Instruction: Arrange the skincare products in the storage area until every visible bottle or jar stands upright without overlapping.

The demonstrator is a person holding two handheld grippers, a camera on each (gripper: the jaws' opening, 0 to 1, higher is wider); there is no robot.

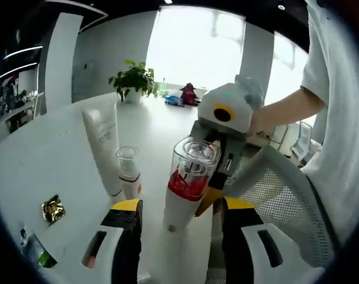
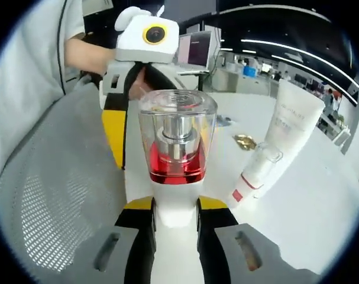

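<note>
A white pump bottle (image 1: pixel 188 171) with a clear cap and a red band leans a little to the right between my two grippers. My right gripper (image 2: pixel 174 207) is shut on its white body (image 2: pixel 174 236). It reaches into the left gripper view (image 1: pixel 210 195) from the right. My left gripper (image 1: pixel 182 207) is open, its jaws wide on either side of the bottle's lower part without touching it. A tall white tube (image 1: pixel 102 145) (image 2: pixel 294 127) stands upright on the table. A small clear-capped bottle (image 1: pixel 129 171) (image 2: pixel 256 168) stands right beside the tube.
A crumpled gold wrapper (image 1: pixel 52 208) (image 2: pixel 245 141) lies on the white table (image 1: pixel 43 160). A grey mesh chair (image 1: pixel 280 195) (image 2: pixel 43 177) is close by the bottle. A potted plant (image 1: pixel 135 80) stands at the far edge. A person's arm (image 1: pixel 285 106) holds the right gripper.
</note>
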